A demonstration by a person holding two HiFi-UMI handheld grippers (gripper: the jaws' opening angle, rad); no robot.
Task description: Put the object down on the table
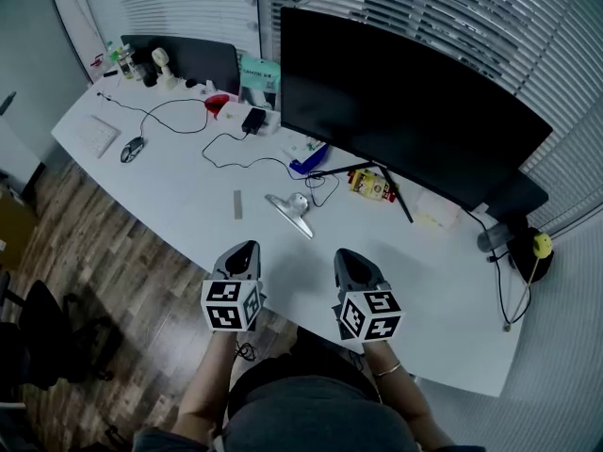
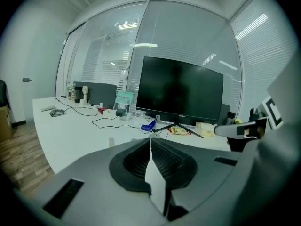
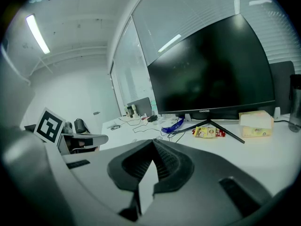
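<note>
Both grippers hover side by side over the near edge of the white table [image 1: 179, 205], and neither holds anything. My left gripper [image 1: 245, 250] is shut, its ribbed pads meeting at the tip with nothing between them in the left gripper view [image 2: 150, 141]. My right gripper [image 1: 347, 256] is shut as well, its jaws closed on nothing [image 3: 153, 143]. A silver metal object [image 1: 292, 211] lies on the table a short way beyond the two grippers, with a small grey strip [image 1: 237, 204] to its left.
A large black monitor [image 1: 405, 102] on a thin stand fills the back of the table. Near its foot lie a yellow snack packet [image 1: 370, 185], a blue object [image 1: 307, 159] and black cables [image 1: 226, 144]. A mouse [image 1: 132, 148] and keyboard [image 1: 96, 135] sit far left.
</note>
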